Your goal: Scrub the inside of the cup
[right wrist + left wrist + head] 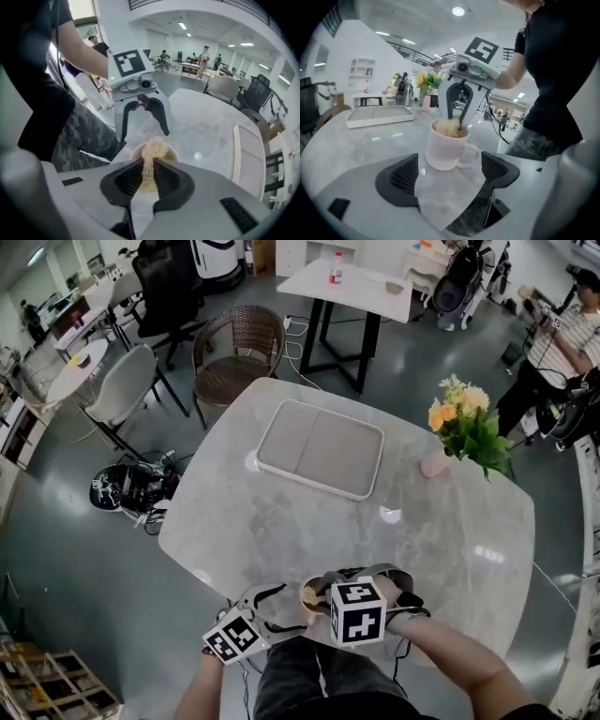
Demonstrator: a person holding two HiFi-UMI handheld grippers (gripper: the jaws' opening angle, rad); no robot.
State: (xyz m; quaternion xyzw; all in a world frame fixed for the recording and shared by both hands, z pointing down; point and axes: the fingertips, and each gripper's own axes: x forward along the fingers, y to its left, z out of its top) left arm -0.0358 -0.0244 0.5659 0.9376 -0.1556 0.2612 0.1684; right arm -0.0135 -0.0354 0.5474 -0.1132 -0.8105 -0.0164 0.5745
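The marble-look table (281,521) is mostly bare, so there's lots of room out to the far tray (322,448). The near edge needs watching, since the pink cup (445,147) is parked right by it. It's probably light, hard, slick and chippable, so best steadied by the body. The left gripper (450,163) is spread wide around it, with no contact seen. A soft beige scrubber (152,152) is pinched tight in the right gripper (148,174) and pushed into the cup's mouth.

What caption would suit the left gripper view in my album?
Right gripper holds a beige scrubber inside a pink cup on the marble table, framed by the open fingers of the left gripper.
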